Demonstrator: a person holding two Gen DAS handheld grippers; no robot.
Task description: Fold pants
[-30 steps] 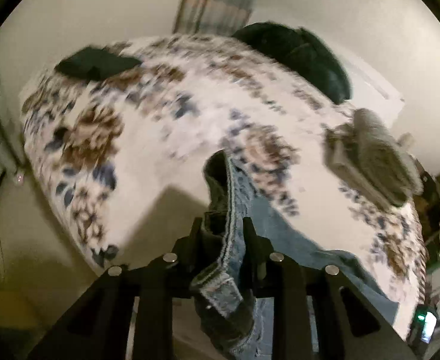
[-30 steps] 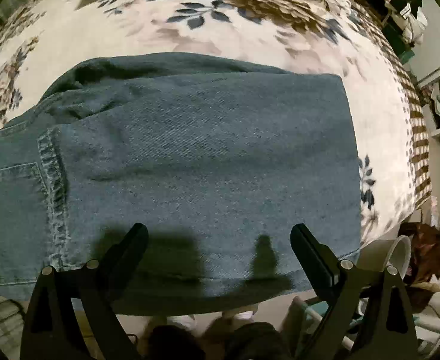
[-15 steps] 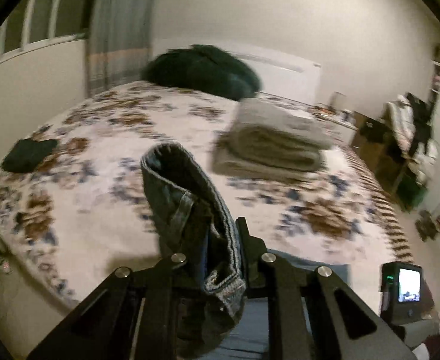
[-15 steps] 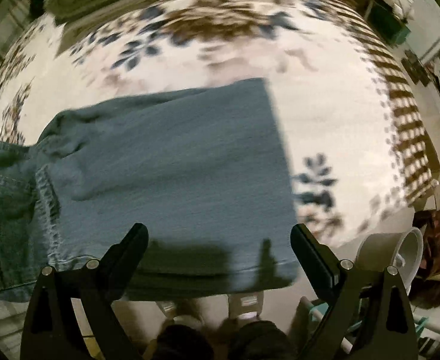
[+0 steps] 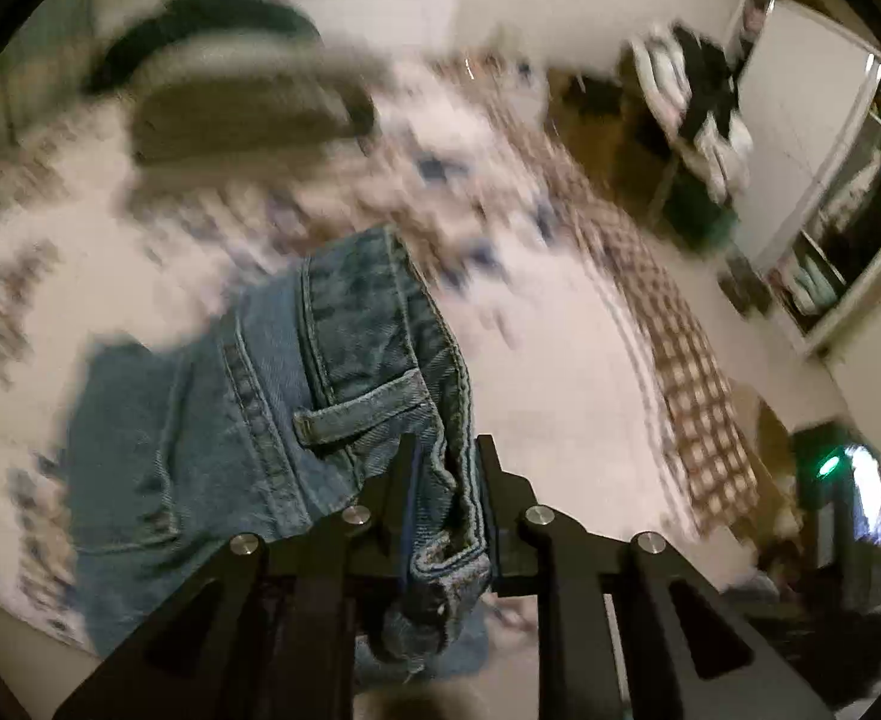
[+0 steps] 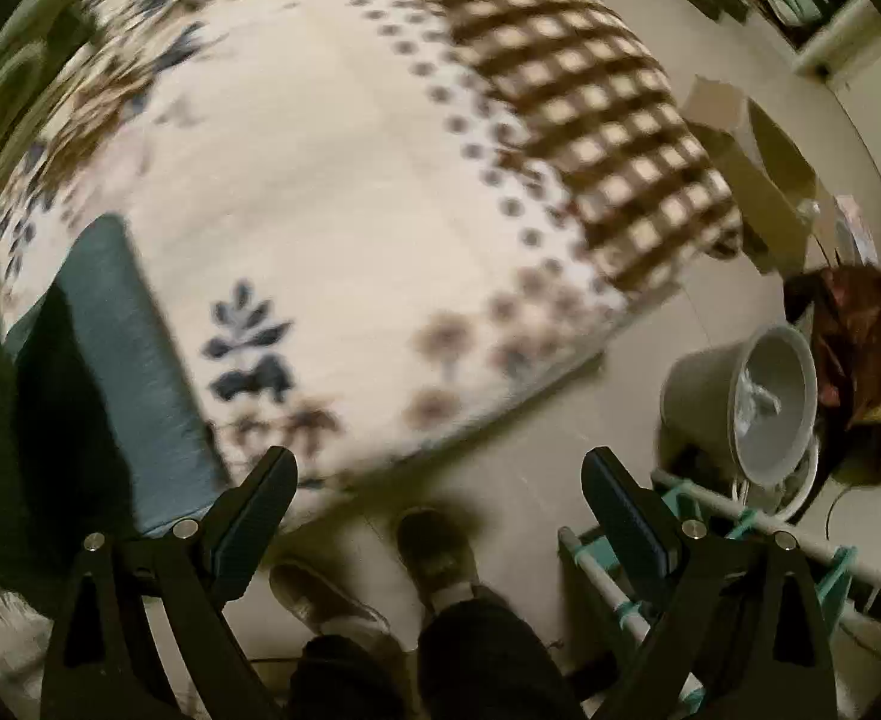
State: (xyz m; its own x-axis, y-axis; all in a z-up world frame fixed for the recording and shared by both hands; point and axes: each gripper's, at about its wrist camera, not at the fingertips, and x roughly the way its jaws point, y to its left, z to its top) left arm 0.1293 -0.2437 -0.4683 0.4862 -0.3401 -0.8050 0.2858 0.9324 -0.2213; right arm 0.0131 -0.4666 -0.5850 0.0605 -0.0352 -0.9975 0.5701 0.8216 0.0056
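Now left tongs pinch jeans waistband; right tongs wide, empty.

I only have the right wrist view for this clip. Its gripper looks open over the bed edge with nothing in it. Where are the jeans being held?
Observer: The left gripper is shut on the waistband of the jeans, right beside a belt loop.
Operator: Is the rest of the jeans lifted clear?
Observer: No. Left of the gripper the denim spreads over the floral bedspread.
Operator: Anything else on the bed I miss?
Observer: A blurred stack of folded grey fabric lies further back. Your own view shows only a dark blue strip of the jeans left of the open right gripper.
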